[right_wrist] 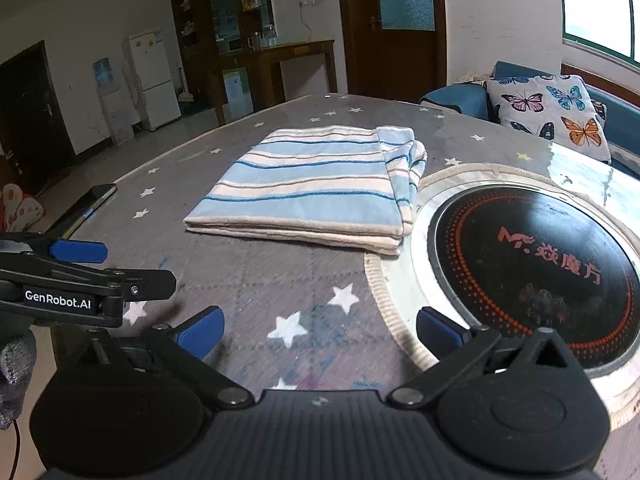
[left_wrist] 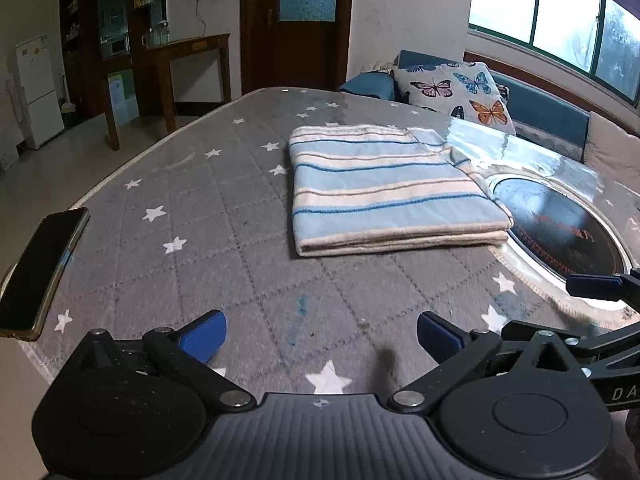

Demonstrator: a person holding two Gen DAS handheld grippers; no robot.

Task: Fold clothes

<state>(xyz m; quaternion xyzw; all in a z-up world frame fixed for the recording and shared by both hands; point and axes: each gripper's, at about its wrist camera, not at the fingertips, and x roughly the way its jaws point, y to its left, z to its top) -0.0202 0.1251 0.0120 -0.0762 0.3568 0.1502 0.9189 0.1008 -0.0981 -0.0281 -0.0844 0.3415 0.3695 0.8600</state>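
Both grippers, left and right, are sitting wide apart, holding nothing; the cloth is lying folded ahead; folding looks finished; next, maybe another piece.

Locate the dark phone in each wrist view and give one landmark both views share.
Left wrist view: the phone lies at the left edge, at the table's rim, left of the folded striped cloth.
Right wrist view: the phone lies left of centre, again left of the cloth.
Shared landmark: the butterfly cushion, upper right in both.
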